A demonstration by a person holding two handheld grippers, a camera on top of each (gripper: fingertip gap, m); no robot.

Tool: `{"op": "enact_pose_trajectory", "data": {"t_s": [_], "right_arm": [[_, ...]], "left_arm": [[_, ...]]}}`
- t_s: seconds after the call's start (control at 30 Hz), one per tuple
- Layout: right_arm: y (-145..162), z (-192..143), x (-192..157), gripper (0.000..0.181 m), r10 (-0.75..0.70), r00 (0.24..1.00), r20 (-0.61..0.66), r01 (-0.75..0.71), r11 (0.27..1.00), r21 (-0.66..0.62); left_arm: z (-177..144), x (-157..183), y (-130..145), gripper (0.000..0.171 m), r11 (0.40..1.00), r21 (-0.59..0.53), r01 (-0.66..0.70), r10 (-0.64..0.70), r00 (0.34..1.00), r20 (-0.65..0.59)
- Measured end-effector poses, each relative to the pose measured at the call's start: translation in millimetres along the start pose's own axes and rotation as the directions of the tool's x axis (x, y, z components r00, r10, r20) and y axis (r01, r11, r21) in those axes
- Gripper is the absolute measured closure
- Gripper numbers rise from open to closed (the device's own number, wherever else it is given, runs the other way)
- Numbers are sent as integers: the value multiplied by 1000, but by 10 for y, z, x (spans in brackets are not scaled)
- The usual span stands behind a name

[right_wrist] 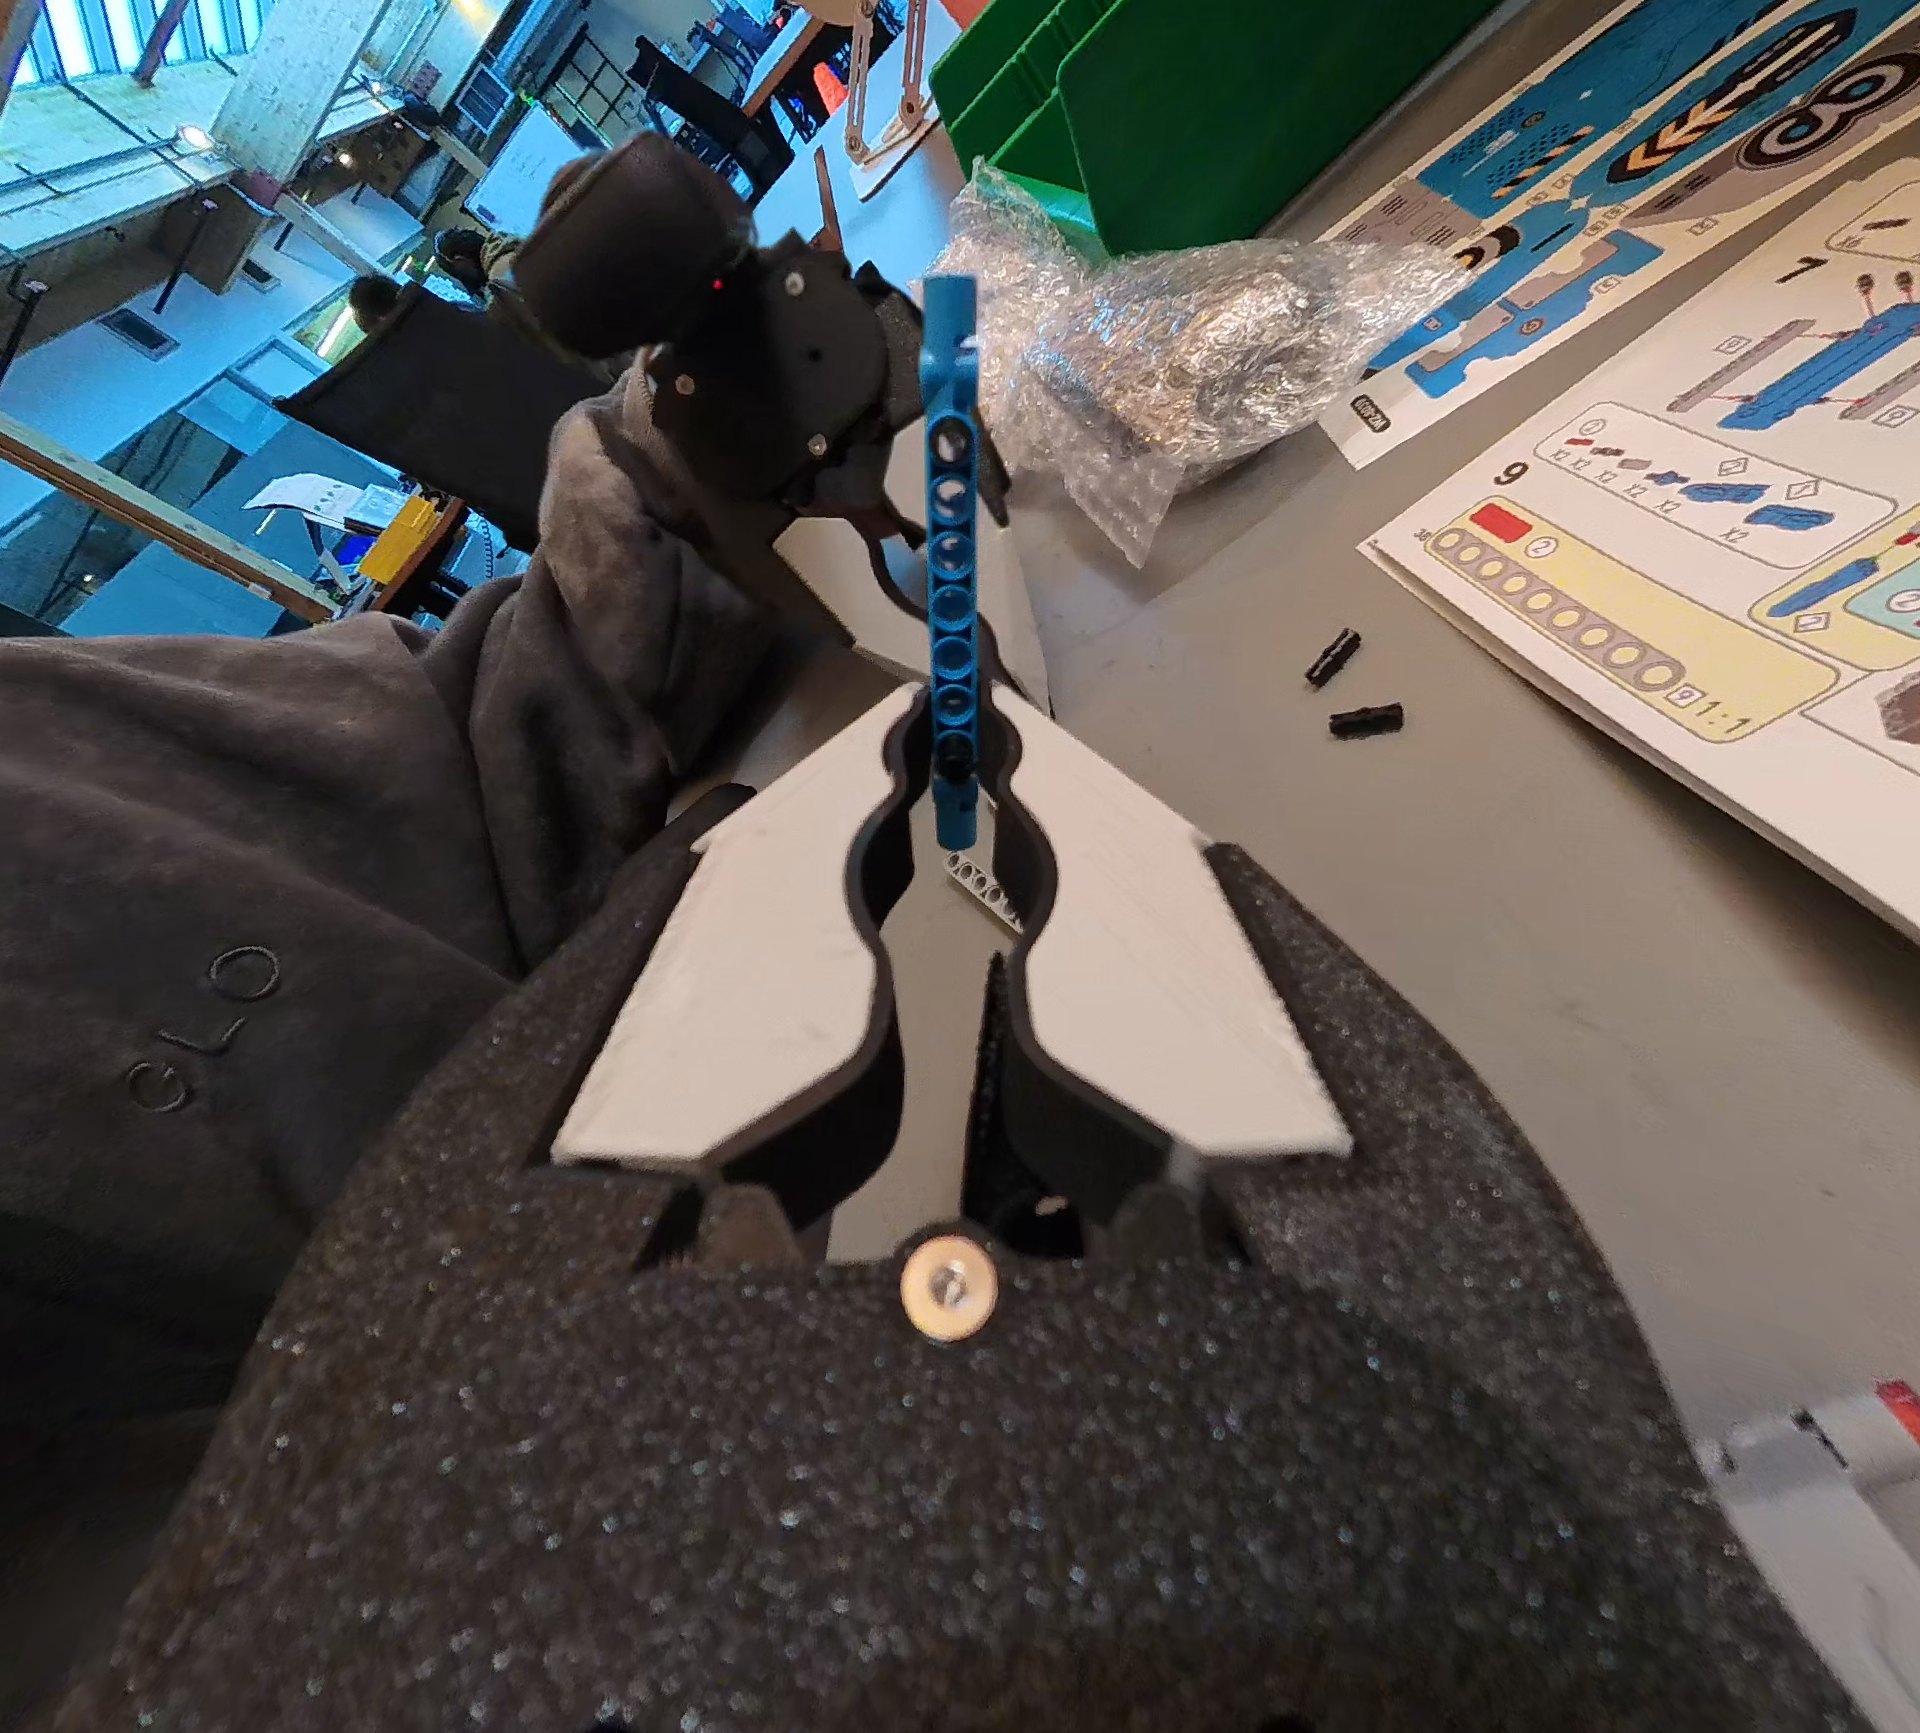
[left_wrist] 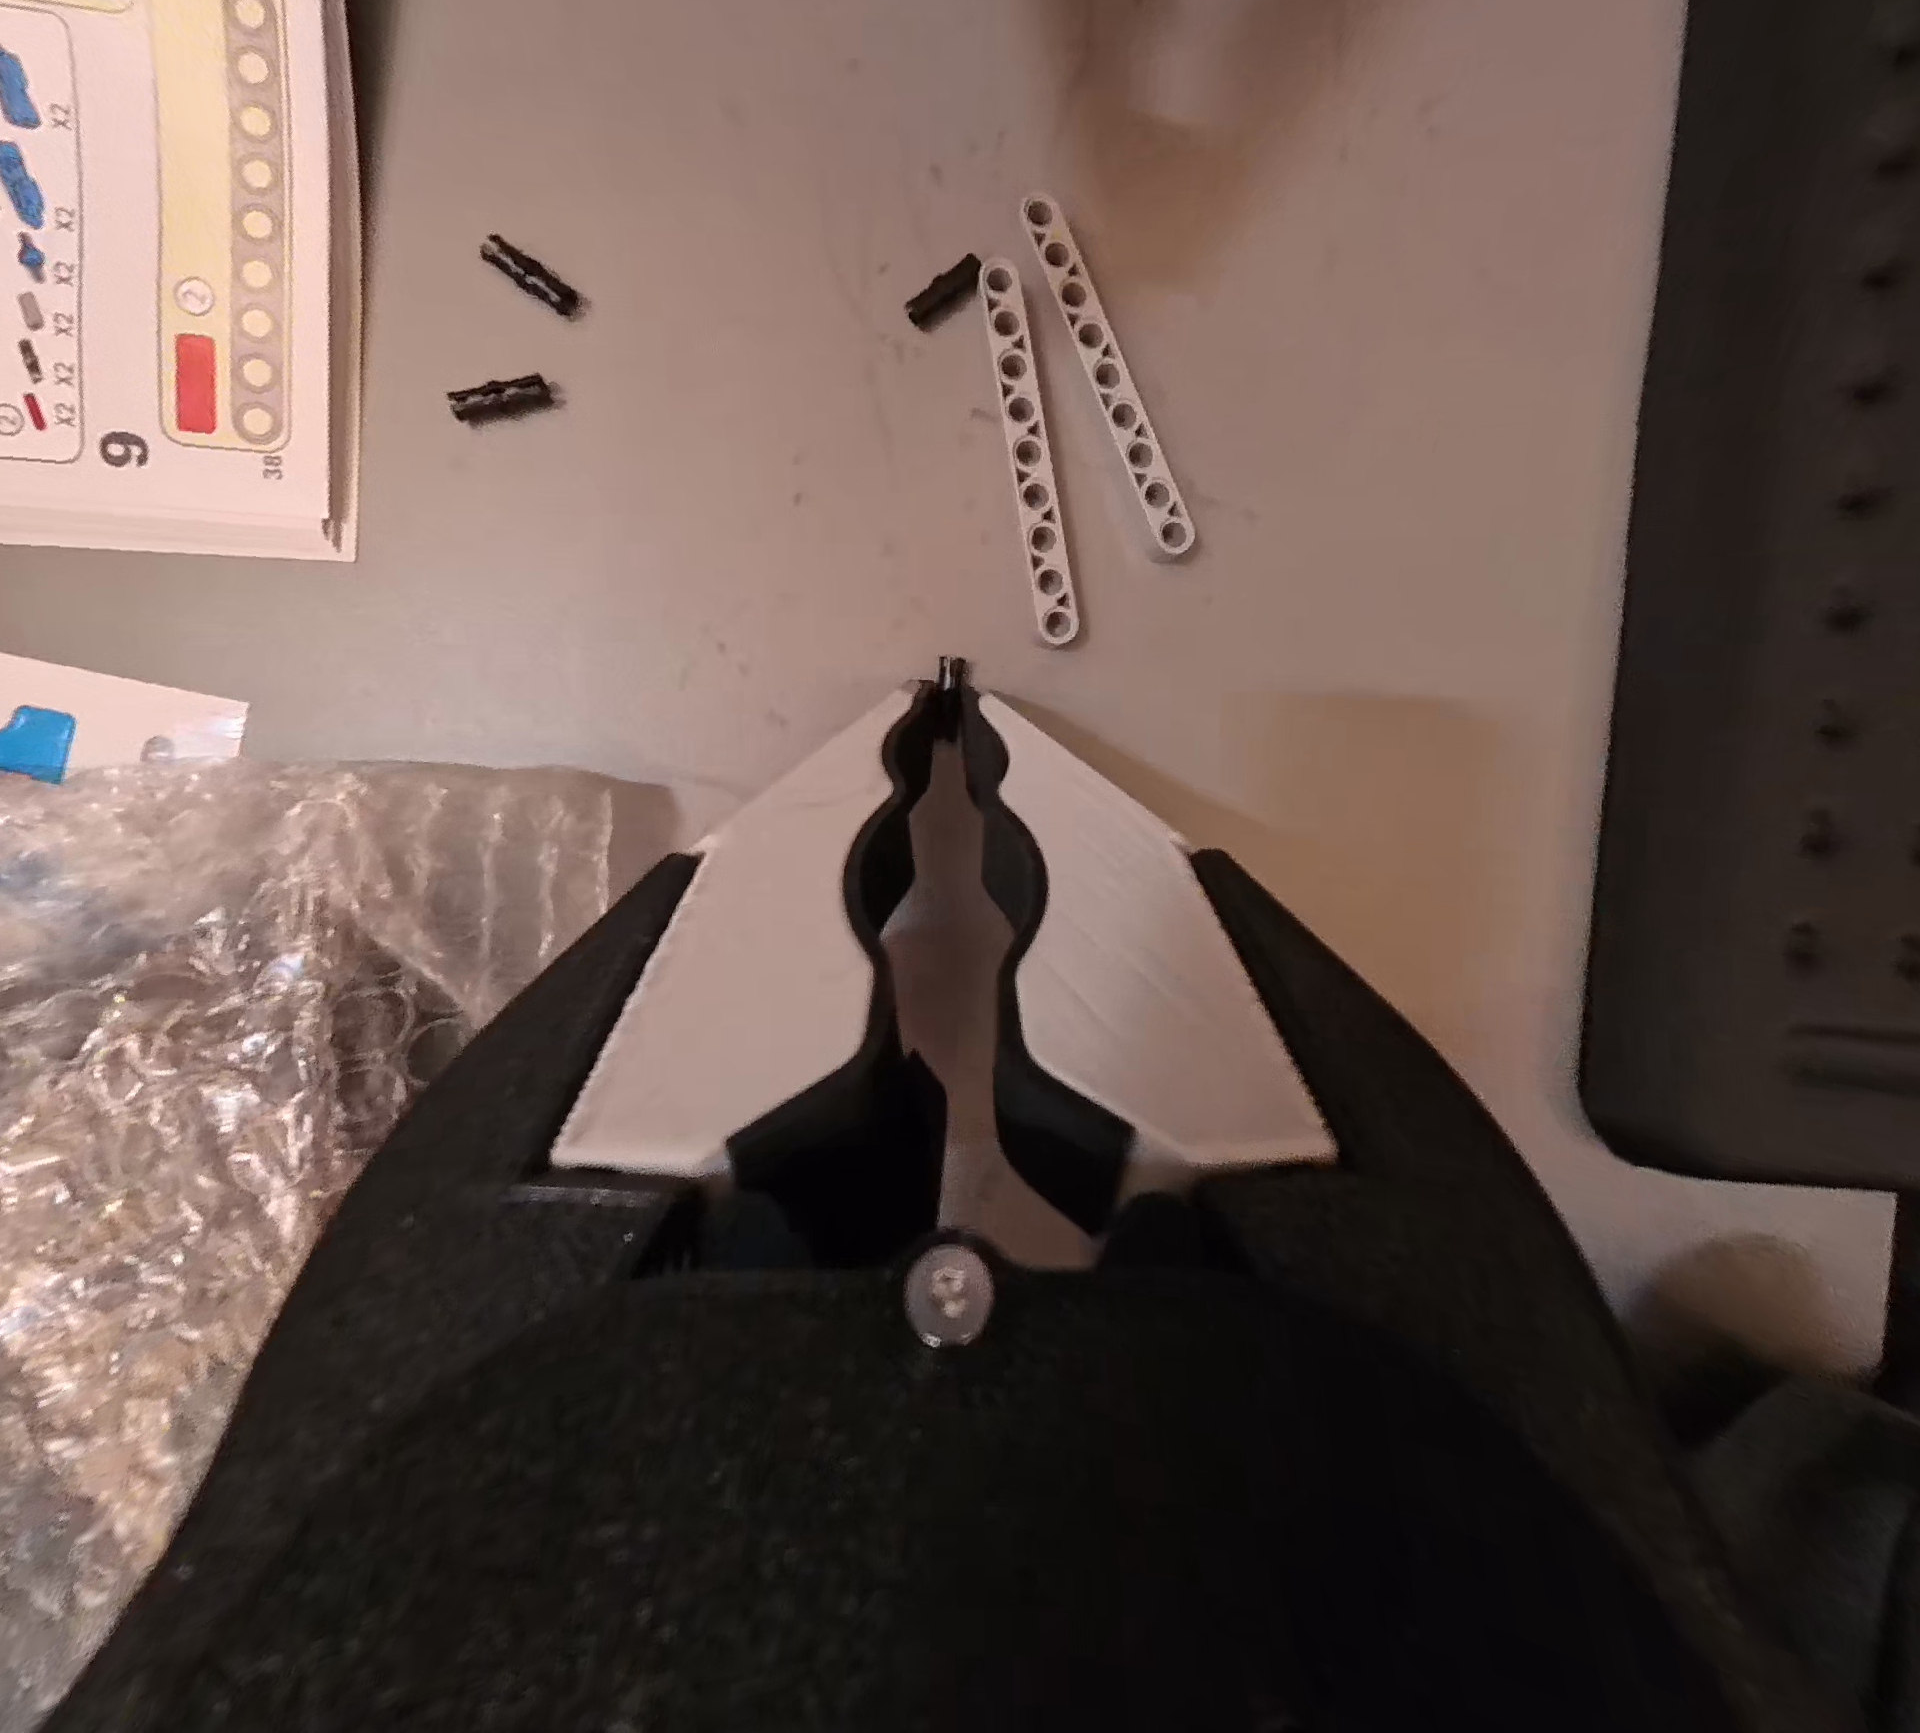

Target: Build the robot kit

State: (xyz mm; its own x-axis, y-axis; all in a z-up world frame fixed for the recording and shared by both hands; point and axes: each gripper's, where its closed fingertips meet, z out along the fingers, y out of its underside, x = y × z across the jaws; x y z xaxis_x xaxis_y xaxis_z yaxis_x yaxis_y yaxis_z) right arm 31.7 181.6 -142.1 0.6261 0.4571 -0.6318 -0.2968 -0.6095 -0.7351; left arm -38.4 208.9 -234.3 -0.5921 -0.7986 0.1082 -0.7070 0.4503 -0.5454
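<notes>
Blue beam [right_wrist: 951, 561] in right gripper [right_wrist: 954, 727], seemingly pinned.

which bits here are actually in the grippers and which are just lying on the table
In the grippers:
left gripper: small black pin
right gripper: blue beam

Lying about:
two white beams
loose black pins
instruction booklet
bubble wrap
green bins

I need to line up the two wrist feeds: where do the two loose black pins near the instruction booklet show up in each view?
Left wrist view: the two black pins lie upper left of centre on the table, just right of the instruction booklet.
Right wrist view: the pins sit at mid right, just below-left of the booklet's edge.
Shared landmark: the booklet's yellow panel with the grey holed beam drawing.
</notes>
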Motion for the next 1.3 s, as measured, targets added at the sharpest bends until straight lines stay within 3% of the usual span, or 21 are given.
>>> {"op": "enact_pose_trajectory", "data": {"t_s": [0.17, 0.23, 0.33, 0.47, 0.6, 0.7, 0.87, 1.3], "right_arm": [[21, 10, 31, 175, 1, 1000, -9, -1, 1000, 0], [41, 25, 25, 175, -7, 1000, -6, 7, 1000, -7], [44, 37, 52, 175, -51, 998, -34, 51, 999, -8], [-22, -52, 96, 176, -30, 999, -32, 30, 999, 25], [16, -25, 183, 176, 18, 999, -38, -17, 1000, 20], [35, 23, 161, 176, 8, 1000, -28, -7, 1000, 8], [54, 25, 194, 176, 4, 999, -40, -4, 1000, -4], [129, 45, 206, 176, -16, 999, -51, 13, 999, -49]], "left_arm": [[12, -40, -92, 168, 991, -2, -133, 132, 988, 84], [-28, -55, -410, 168, 979, 168, -119, 101, 989, 109], [-174, -38, -907, 168, 879, 476, -20, -13, 998, 66], [-161, -151, -1065, 168, 791, 609, 56, -118, 991, 63], [-196, -135, -1099, 168, 772, 634, -40, -64, 988, 140], [-123, -131, -1040, 168, 804, 593, -29, -58, 990, 127], [-173, -150, -1042, 169, 784, 619, 37, -92, 994, 58], [-92, -140, -998, 169, 823, 567, -17, -55, 992, 110]]}}
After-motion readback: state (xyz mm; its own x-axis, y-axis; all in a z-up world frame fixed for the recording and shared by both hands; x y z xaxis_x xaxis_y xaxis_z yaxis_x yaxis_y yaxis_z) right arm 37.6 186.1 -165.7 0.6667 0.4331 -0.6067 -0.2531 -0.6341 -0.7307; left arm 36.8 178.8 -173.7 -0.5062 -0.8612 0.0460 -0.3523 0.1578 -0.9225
